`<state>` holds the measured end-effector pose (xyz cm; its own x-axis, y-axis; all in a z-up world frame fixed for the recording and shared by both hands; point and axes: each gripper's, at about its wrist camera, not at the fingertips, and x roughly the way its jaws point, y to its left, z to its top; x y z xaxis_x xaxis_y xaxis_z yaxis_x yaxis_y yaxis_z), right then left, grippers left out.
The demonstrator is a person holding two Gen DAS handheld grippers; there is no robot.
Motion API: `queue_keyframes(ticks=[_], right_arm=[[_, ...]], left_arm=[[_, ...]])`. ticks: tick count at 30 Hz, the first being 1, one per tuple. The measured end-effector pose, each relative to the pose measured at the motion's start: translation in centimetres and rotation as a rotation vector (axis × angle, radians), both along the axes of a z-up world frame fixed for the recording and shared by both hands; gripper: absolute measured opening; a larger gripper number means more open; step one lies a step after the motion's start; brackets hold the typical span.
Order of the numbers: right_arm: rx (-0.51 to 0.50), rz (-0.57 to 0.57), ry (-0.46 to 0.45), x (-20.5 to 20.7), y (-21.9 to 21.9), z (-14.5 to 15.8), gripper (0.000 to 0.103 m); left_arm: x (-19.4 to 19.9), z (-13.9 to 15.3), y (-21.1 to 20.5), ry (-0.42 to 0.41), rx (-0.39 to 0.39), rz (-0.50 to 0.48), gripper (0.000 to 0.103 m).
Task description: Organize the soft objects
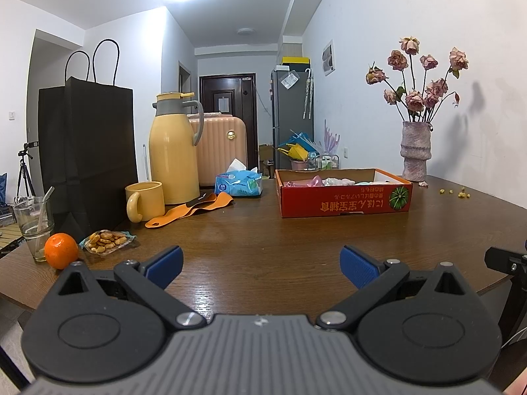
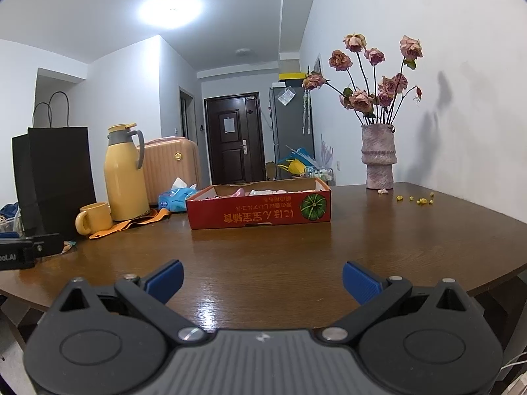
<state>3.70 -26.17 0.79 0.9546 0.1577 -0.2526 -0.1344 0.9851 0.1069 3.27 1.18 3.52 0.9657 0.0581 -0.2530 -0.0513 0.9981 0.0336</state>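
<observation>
**Two open grippers, soft things waiting across the counter**

Two tools sit low at the near edge of the counter (image 1: 263, 230). The left hand-held gripper (image 1: 260, 266) has its blue pads spread wide with nothing between them; the right hand-held gripper (image 2: 263, 278) is just as wide and just as empty.

Soft pieces, pink and white, already lie bunched inside the red box (image 1: 344, 197), right of centre in the left view; what each one is cannot be told from here. Left of centre, an orange strap (image 1: 191, 210) lies flat on the wood, one end touching the yellow mug (image 1: 145, 200) and its middle in front of the flask (image 1: 173, 151). A blue tissue pack (image 1: 238, 182) rests just behind it.

Judging by its limp curves, the strap looks light and floppy; it would sag from any pinch, so a hold near the middle should keep both ends from dragging. Its thinness against the wood calls for a low, flat approach. The mug beside it could get nudged.
</observation>
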Motion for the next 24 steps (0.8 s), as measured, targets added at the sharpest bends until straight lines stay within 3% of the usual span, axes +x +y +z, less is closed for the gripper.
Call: queue_keyframes(ticks=[11, 24], right_arm=[[0.014, -0.008, -0.036, -0.37, -0.2, 0.34, 0.103], [0.014, -0.016, -0.05, -0.55, -0.15, 0.29, 0.103]], left_arm=[[-0.61, 0.6, 0.04, -0.054, 0.004, 0.028, 0.103], [-0.74, 0.67, 0.05, -0.061, 0.001, 0.04, 0.103]])
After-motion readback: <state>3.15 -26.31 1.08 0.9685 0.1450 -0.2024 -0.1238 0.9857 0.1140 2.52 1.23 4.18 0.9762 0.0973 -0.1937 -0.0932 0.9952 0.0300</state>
